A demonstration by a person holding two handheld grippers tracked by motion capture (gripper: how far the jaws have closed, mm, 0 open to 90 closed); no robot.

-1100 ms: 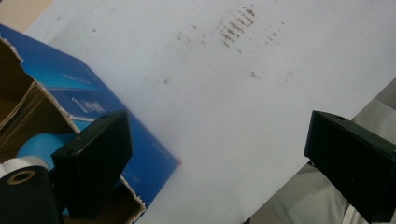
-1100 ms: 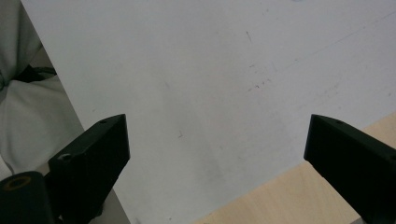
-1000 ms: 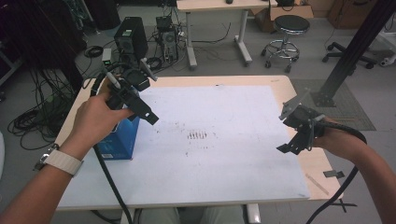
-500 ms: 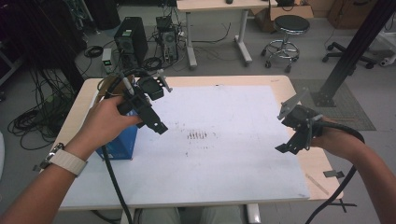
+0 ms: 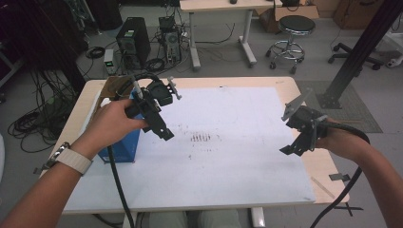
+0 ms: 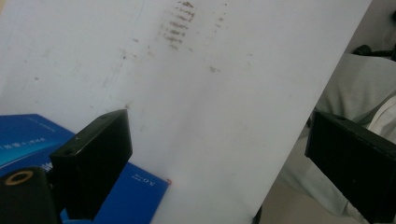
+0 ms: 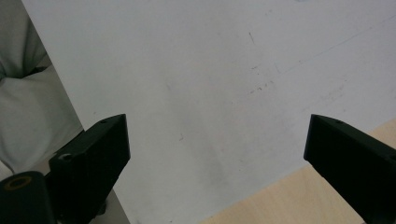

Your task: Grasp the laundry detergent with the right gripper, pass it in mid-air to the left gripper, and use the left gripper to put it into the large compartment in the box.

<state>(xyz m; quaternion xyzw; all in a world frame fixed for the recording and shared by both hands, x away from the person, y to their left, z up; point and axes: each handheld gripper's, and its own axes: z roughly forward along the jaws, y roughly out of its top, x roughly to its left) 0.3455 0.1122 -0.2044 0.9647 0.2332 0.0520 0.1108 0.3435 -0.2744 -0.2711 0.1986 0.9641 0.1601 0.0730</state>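
Grippers held above white table sheet, both empty.
Left gripper [image 5: 164, 130], jaws wide, hovered just right of the blue cardboard box [image 5: 121, 147] at left of frame; right gripper [image 5: 297, 145], also wide, was well apart.

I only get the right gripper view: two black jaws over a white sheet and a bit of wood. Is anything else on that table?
Observer: Yes, a blue box lies at the table's left edge, partly under the person's left hand.
Operator: Is the other gripper holding it?
Observer: No. The left gripper hangs above the white sheet beside the box, jaws wide apart with nothing between them.
Operator: Is the sheet clean?
Observer: Not quite. A patch of short dark smudges sits near its middle, between the two grippers.
Operator: And where is my gripper?
Observer: The right gripper is near the table's right edge, open, jaws pointing down toward the sheet.
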